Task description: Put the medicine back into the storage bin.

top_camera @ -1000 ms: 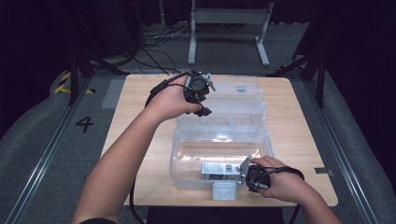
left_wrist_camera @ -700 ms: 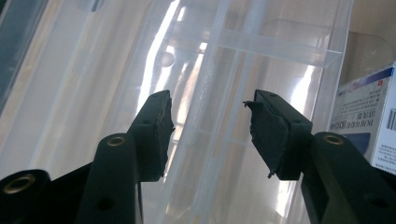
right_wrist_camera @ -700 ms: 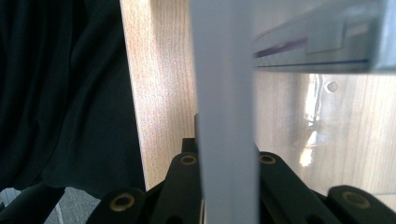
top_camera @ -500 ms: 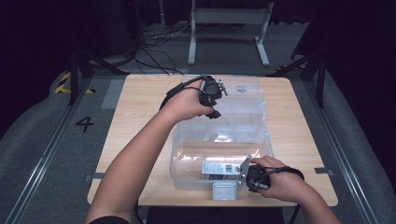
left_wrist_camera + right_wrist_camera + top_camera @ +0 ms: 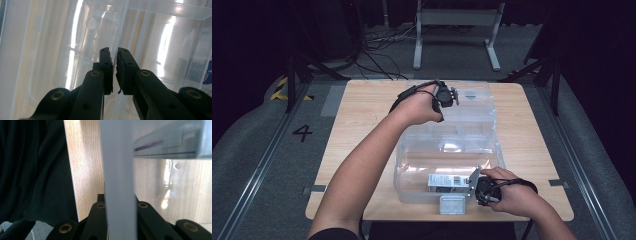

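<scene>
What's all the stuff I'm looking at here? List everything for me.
Clear plastic storage box: one, transparent, open, middle of the table.
Box lid: one, clear, flipped back behind the box.
Latch: one, grey, box's near edge.
Small carton: one, white with dark print, inside the box, near side.
Wooden table: one, light wood.
Metal stand: one, grey, floor behind the table.
Left claw: black, jaws just closed on the lid's edge.
Right claw: black, shut on the box's near wall.
</scene>
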Demonstrator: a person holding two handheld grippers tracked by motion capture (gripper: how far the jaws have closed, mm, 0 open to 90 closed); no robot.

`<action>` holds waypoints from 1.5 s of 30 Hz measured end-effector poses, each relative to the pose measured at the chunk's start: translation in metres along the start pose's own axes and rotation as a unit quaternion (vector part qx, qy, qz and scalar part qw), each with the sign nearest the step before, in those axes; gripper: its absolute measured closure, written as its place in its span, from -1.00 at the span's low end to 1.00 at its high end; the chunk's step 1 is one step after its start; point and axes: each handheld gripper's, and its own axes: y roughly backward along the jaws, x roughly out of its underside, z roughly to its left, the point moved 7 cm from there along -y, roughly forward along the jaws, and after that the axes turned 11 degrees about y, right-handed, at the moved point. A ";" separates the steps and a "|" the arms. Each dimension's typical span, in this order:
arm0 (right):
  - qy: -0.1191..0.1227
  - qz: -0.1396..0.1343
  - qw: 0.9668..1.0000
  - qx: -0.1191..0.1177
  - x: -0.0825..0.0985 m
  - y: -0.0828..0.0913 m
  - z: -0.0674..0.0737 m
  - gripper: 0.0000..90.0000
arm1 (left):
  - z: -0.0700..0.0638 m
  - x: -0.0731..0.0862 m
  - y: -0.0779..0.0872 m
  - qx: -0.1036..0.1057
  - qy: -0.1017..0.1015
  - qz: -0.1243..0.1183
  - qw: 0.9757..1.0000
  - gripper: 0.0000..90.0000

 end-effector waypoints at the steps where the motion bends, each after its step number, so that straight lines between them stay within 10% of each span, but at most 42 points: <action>1: -0.002 0.002 1.000 -0.001 0.000 0.000 0.000 0.93 | -0.001 -0.001 -0.001 -0.005 -0.004 0.000 1.000 0.88; 12: -0.015 0.004 1.000 0.007 0.001 0.000 -0.003 0.92 | -0.008 -0.003 0.001 -0.030 -0.038 0.004 0.999 0.95; 13: -0.043 0.007 0.999 -0.002 0.000 0.001 0.001 0.92 | -0.010 -0.003 0.000 -0.033 -0.037 -0.005 0.999 0.95; 45: -0.062 0.003 0.998 -0.003 -0.003 0.000 0.000 0.90 | -0.064 0.011 0.042 -0.060 -0.104 -0.041 0.992 0.99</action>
